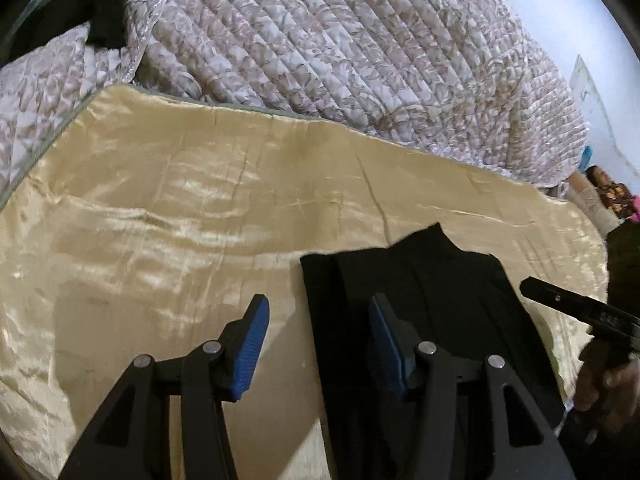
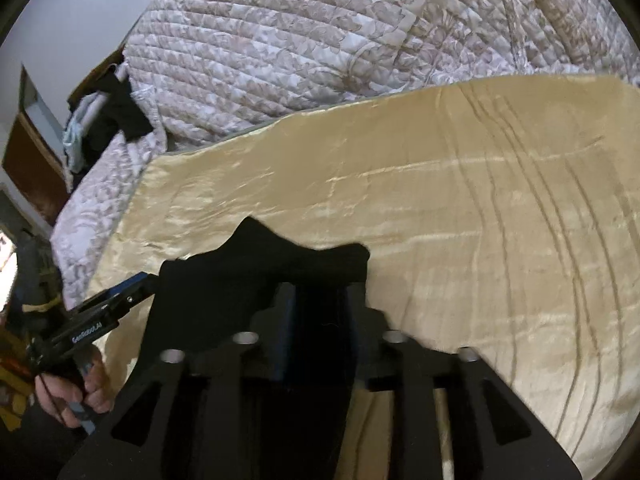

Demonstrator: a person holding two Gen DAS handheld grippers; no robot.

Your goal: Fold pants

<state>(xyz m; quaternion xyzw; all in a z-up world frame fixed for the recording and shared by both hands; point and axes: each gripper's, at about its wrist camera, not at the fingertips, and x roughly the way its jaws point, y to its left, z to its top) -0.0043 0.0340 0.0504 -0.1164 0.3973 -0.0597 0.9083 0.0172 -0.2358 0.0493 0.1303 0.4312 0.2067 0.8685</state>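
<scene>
The black pants [image 1: 424, 280] lie on a cream satin blanket [image 1: 180, 208], right of centre in the left wrist view. My left gripper [image 1: 318, 316] is open, its blue pads astride the pants' left edge, empty. In the right wrist view my right gripper [image 2: 318, 300] is shut on the black pants [image 2: 256, 276], which drape over its fingers and hide the tips. The right gripper also shows at the right edge of the left wrist view [image 1: 532, 286]. The left gripper shows at the left of the right wrist view [image 2: 132, 286].
A quilted floral bedspread [image 1: 340, 48] is bunched behind the blanket. Dark clothes [image 2: 116, 112] lie at the far left by a brown headboard [image 2: 32, 160]. White wall behind. Wide blanket area [image 2: 500, 220] to the right.
</scene>
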